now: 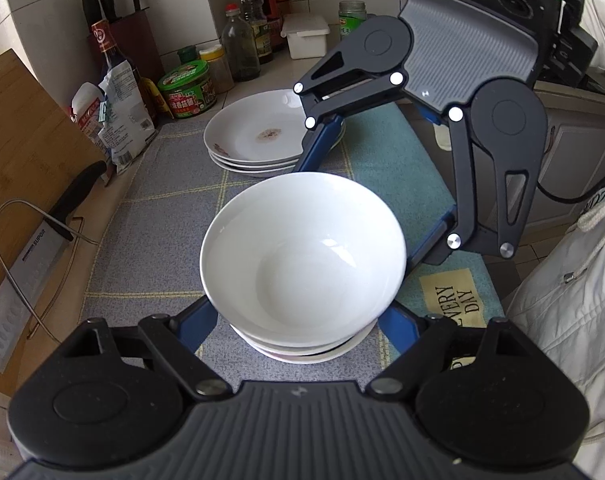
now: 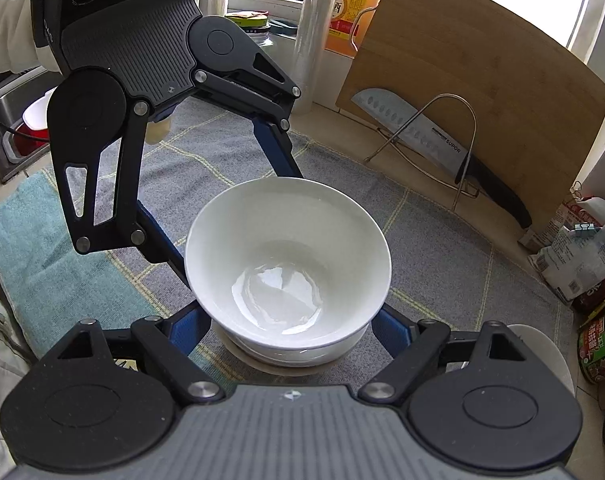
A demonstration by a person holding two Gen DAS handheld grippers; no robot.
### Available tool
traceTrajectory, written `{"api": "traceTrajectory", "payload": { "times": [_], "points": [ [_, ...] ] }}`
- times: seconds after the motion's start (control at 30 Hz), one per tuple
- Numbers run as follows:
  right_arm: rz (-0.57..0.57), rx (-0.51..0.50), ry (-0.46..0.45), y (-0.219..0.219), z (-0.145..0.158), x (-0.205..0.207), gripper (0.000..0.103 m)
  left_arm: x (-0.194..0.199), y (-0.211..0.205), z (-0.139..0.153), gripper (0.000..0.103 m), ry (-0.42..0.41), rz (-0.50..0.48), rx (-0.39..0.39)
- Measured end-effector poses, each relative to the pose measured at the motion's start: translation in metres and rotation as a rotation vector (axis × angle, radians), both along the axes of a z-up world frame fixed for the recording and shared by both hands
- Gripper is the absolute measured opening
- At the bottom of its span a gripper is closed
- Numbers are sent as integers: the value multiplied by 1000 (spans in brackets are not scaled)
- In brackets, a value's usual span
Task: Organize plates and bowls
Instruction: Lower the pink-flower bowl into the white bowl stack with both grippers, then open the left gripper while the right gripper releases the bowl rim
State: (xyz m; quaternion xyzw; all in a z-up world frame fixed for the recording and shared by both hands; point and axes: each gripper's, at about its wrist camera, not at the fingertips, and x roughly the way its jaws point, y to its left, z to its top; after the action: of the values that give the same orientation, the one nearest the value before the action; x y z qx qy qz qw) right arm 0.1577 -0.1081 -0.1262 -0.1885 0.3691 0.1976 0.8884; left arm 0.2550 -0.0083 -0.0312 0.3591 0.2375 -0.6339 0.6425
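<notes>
Bowls (image 1: pixel 302 256) sit stacked between the left gripper's (image 1: pixel 302 316) wide-spread fingers (image 1: pixel 200 326) on the mat (image 1: pixel 150 216), plates (image 1: pixel 258 136) piled beyond. Right view: right gripper (image 2: pixel 290 328) equally wide around the stack; whether fingers touch it, I cannot tell.

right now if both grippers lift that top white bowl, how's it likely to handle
The top white bowl looks glazed and glossy, so probably slippery against the fingers. It seems rigid ceramic, likely fragile if dropped. It sits nested in the bowl stack, so a sideways push may drag or tilt the bowls beneath.
</notes>
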Motion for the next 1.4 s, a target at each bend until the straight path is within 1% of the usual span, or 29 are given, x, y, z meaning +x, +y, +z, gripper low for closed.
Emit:
{"api": "traceTrajectory", "payload": {
  "times": [0.57, 0.7, 0.8, 0.9, 1.07, 1.2, 1.4],
  "points": [
    [-19, 35, 45, -8, -7, 12, 91, 8, -7, -5, 87, 39, -6, 24],
    [-23, 41, 51, -8, -9, 14, 91, 8, -8, -7, 88, 38, -6, 31],
    [-26, 36, 51, -7, -10, 15, 95, 8, -9, -9, 89, 47, -2, 33],
    [-23, 42, 25, -8, -8, 13, 103, 7, -6, -8, 96, 40, 5, 8],
    [-30, 45, 13, -7, -5, 12, 103, 6, -1, -3, 97, 31, 19, -5],
    [-33, 47, 2, -8, -7, 6, 103, 2, 10, -2, 97, 36, 66, -22],
    [-36, 60, 0, -16, -13, 2, 103, -7, 24, -7, 99, 67, 208, -54]
  ]
}}
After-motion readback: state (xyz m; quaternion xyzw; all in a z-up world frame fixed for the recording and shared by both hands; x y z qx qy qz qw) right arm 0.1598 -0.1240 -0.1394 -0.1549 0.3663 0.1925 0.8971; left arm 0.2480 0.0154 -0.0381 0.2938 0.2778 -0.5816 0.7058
